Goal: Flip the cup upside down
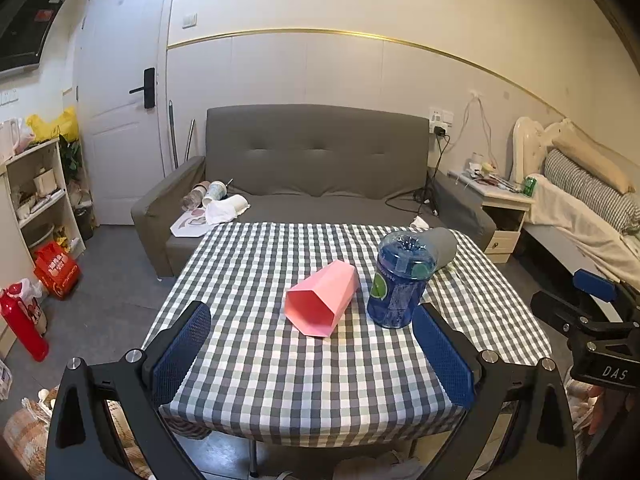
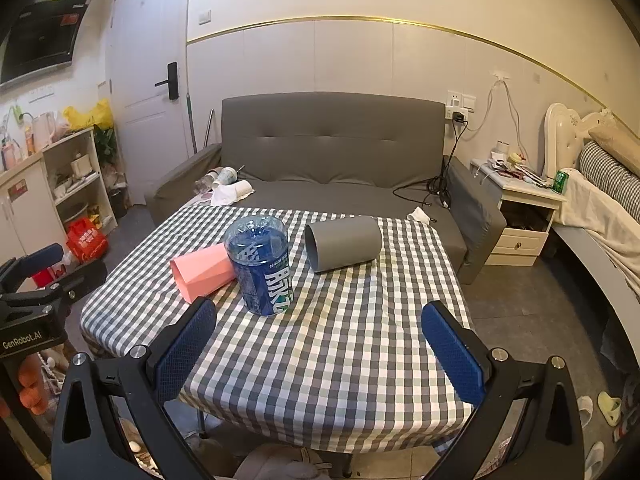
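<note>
A pink faceted cup (image 1: 322,298) (image 2: 204,270) lies on its side on the checked table, its mouth facing me in the left wrist view. A grey cup (image 2: 343,243) (image 1: 442,246) also lies on its side farther back. Between them a blue bottle-like container (image 1: 400,280) (image 2: 262,266) stands inverted, its domed base upward. My left gripper (image 1: 312,354) is open, held over the table's near edge, short of the pink cup. My right gripper (image 2: 320,350) is open too, nothing between its fingers, below the blue container and grey cup.
The checked tablecloth (image 1: 280,380) (image 2: 340,360) covers a small table. Behind it stands a grey sofa (image 1: 316,168) with cups and paper on its left seat. A shelf unit (image 1: 36,196) is at left, a nightstand (image 2: 520,208) and bed at right.
</note>
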{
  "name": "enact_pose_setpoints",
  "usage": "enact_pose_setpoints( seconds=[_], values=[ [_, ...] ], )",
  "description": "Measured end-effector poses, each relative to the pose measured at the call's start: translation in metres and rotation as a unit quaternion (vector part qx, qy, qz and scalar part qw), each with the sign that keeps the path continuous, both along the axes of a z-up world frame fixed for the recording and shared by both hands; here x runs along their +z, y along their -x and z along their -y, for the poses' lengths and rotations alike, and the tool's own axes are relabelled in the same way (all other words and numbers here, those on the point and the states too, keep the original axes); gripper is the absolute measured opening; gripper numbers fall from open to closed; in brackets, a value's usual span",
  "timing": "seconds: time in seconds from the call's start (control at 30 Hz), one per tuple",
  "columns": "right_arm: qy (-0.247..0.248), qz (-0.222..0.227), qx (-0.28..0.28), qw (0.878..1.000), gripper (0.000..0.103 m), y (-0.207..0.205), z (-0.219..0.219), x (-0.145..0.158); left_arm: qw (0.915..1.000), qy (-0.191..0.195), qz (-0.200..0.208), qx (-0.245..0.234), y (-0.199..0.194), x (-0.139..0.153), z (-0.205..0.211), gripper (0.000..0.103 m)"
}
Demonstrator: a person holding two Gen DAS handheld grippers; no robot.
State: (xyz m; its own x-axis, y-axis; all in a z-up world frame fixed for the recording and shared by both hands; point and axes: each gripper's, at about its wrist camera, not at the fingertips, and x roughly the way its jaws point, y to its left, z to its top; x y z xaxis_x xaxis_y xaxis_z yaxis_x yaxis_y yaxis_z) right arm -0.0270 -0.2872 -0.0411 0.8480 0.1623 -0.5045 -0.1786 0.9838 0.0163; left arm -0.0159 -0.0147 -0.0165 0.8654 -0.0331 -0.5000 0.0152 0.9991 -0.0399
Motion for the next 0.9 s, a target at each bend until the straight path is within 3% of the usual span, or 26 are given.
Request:
enact_pose_setpoints(
  seconds=[0.9],
  values=[
    [0.006, -0.006, -0.002, 1.000, 0.103, -0.0023, -0.0009, -0.0019, 1.0000, -0.001, -0.004, 0.002, 0.0001, -0.0024, -0.0016, 0.103]
  ],
)
